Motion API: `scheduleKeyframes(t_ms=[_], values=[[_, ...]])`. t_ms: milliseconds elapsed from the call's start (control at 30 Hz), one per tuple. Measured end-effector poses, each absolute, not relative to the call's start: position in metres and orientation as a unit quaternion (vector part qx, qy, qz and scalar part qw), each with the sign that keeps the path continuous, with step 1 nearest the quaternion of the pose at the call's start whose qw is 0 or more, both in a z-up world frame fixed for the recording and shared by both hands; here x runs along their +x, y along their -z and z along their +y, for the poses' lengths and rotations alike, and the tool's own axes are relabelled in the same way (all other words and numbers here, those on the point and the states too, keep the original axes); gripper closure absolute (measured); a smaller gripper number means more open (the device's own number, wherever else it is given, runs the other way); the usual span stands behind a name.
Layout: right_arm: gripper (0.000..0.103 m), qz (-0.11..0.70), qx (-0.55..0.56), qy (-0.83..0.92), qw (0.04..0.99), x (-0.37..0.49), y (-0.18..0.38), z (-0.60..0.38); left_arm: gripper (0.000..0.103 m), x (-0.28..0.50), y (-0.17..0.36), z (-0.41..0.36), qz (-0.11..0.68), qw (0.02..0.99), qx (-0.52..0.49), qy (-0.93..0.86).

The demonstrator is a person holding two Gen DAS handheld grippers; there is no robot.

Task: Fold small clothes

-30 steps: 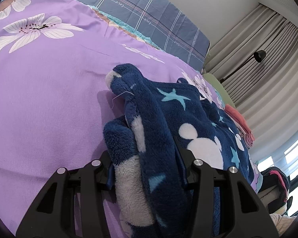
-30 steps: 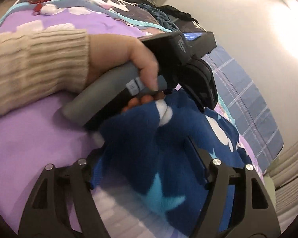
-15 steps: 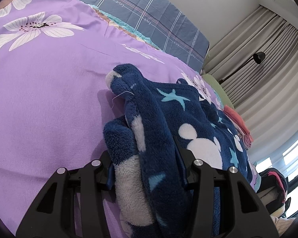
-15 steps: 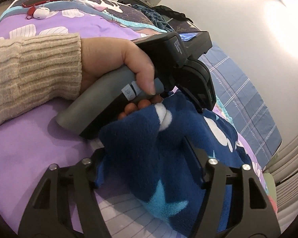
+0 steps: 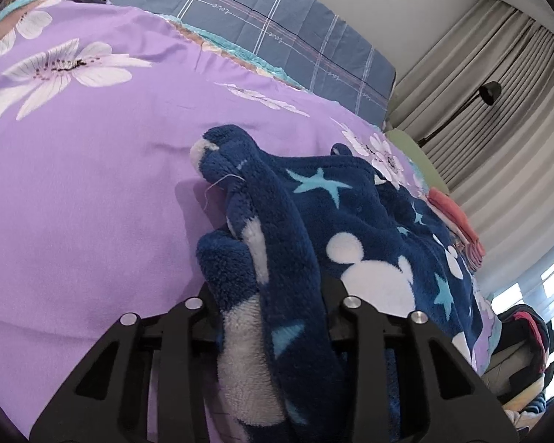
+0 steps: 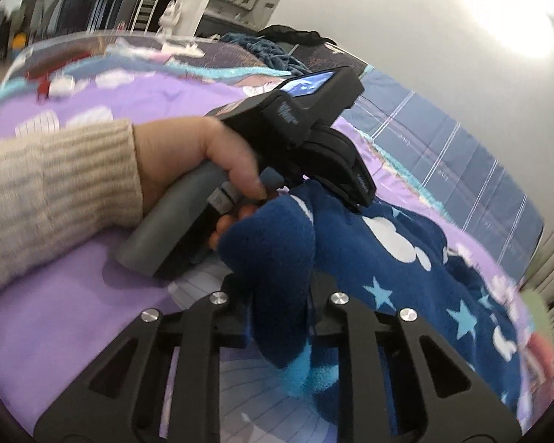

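Navy fleece garment (image 5: 369,229), blue stars, white mouse heads; bunched, rumpled.

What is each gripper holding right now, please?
Left gripper: shut on the fleece.
Right gripper: shut on the fleece.

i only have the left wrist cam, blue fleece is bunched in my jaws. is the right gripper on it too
Observer: Yes, the right gripper is shut on the blue fleece, pinching a bunched fold.
Operator: how close is it to mine
Observer: The left gripper bites the same fleece just past that fold, with your hand on its grey handle.
Operator: whats behind me
Observer: A dark teal knitted item lies at the far edge of the purple bedspread.
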State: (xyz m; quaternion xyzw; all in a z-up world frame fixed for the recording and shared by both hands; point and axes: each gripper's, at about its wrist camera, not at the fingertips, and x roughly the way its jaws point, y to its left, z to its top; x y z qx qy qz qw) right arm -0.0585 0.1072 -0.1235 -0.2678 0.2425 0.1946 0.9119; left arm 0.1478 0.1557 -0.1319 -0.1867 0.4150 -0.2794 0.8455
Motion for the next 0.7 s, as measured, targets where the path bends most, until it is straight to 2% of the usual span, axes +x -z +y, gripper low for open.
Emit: scheduleKeyframes(t_ms=[267,467,700], values=[[0.084,0.216,-0.16,-0.203,0.942,-0.061,0.074,0.062,0.072,0.143,0.065,0.132,0.38,0.861,-0.162,0.297],[0.085,0.199,-0.067,-0.193,0.958,-0.064,0.041,0.005,0.072,0.136,0.018,0.08,0.359,0.87,-0.12,0.315],[0.086,0.185,0.026,-0.165,0.968,-0.072,0.025,-0.076,0.072,0.134,-0.01,0.001,0.358,0.87,-0.061,0.333]])
